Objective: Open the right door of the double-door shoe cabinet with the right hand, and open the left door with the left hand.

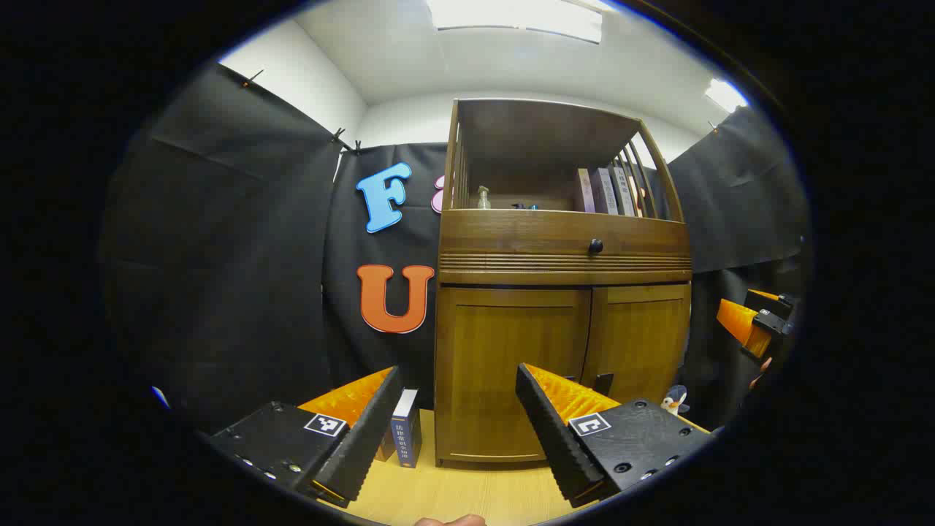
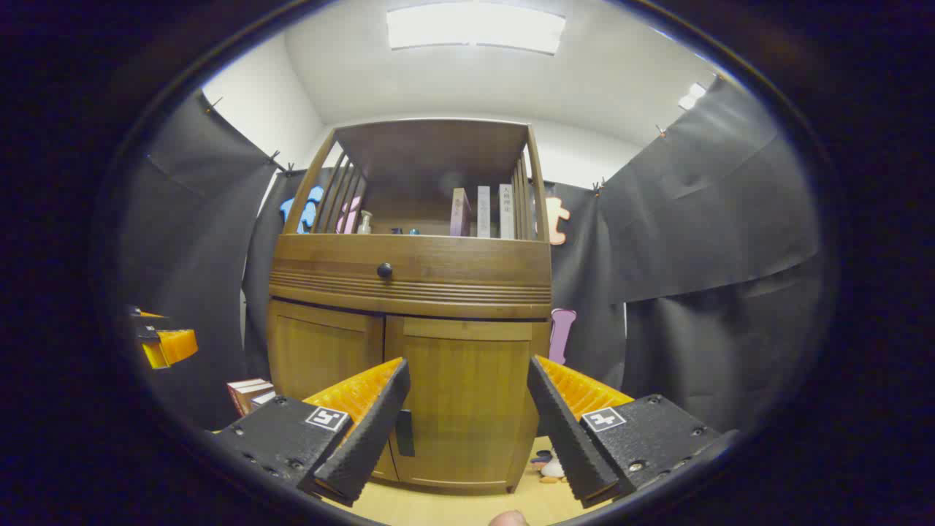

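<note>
The wooden shoe cabinet [image 1: 562, 263] stands ahead with both lower doors shut. In the left gripper view, my left gripper [image 1: 459, 372] is open, a short way in front of the left door [image 1: 497, 351]. The right door [image 1: 643, 336] lies beyond, its dark handle [image 1: 603, 383] peeking past my finger. In the right gripper view, my right gripper [image 2: 468, 365] is open and faces the right door [image 2: 467, 402]; the dark handle [image 2: 405, 432] sits beside my left finger. The left door [image 2: 325, 351] is to the left. Each view also catches the other gripper, the right gripper [image 1: 756, 310] and the left gripper [image 2: 157, 332], off to the side.
A drawer with a round black knob [image 1: 595, 246] runs above the doors, under an open shelf of books [image 1: 603, 190]. More books [image 1: 405, 431] stand on the wooden floor left of the cabinet. A small penguin toy [image 1: 676, 400] sits at its right foot. Black cloth walls surround.
</note>
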`<state>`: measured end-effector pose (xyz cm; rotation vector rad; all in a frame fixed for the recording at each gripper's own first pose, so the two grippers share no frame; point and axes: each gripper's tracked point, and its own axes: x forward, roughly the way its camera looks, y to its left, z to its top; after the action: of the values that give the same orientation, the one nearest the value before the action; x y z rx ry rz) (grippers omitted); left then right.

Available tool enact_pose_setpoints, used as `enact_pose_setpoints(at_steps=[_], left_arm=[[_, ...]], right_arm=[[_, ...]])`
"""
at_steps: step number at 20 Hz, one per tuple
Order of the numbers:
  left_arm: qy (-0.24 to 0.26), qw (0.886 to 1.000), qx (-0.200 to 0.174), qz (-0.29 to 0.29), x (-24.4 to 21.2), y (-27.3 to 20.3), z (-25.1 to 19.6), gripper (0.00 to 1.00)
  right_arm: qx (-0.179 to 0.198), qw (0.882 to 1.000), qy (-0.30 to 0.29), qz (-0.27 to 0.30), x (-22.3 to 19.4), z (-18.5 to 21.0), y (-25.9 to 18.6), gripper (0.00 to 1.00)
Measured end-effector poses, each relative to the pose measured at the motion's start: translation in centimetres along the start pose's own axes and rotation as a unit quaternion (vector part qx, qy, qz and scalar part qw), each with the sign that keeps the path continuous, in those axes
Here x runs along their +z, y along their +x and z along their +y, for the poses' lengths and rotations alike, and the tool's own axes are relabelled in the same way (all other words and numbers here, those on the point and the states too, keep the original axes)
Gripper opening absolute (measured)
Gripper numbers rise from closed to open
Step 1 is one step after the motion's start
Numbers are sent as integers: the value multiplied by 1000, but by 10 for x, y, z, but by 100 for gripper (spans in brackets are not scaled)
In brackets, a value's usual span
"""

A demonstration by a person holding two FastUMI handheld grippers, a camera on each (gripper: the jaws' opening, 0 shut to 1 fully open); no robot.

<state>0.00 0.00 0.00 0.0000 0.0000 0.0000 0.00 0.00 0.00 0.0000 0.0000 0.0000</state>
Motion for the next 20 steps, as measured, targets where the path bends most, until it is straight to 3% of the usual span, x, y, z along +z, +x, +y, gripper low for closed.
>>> enact_pose_setpoints(at_steps=[1, 15, 17, 19, 20], left_arm=[[-1, 1000, -1, -1, 1, 0, -2, 95], [6, 1000, -3, -11, 5, 1, -24, 95], [12, 1000, -1, -10, 4, -3, -23, 100], [18, 1000, 2, -10, 4, -6, -22, 100], [21, 1000, 6, -9, 3, -8, -20, 95]], right_arm=[[3, 1000, 0, 0, -1, 0, 2, 100], [24, 999, 0, 32, -20, -4, 14, 100], [28, 999, 1, 40, -29, 1, 17, 100], [37, 998, 2, 52, -40, 10, 22, 100], [43, 997, 2, 58, -45, 15, 24, 100]])
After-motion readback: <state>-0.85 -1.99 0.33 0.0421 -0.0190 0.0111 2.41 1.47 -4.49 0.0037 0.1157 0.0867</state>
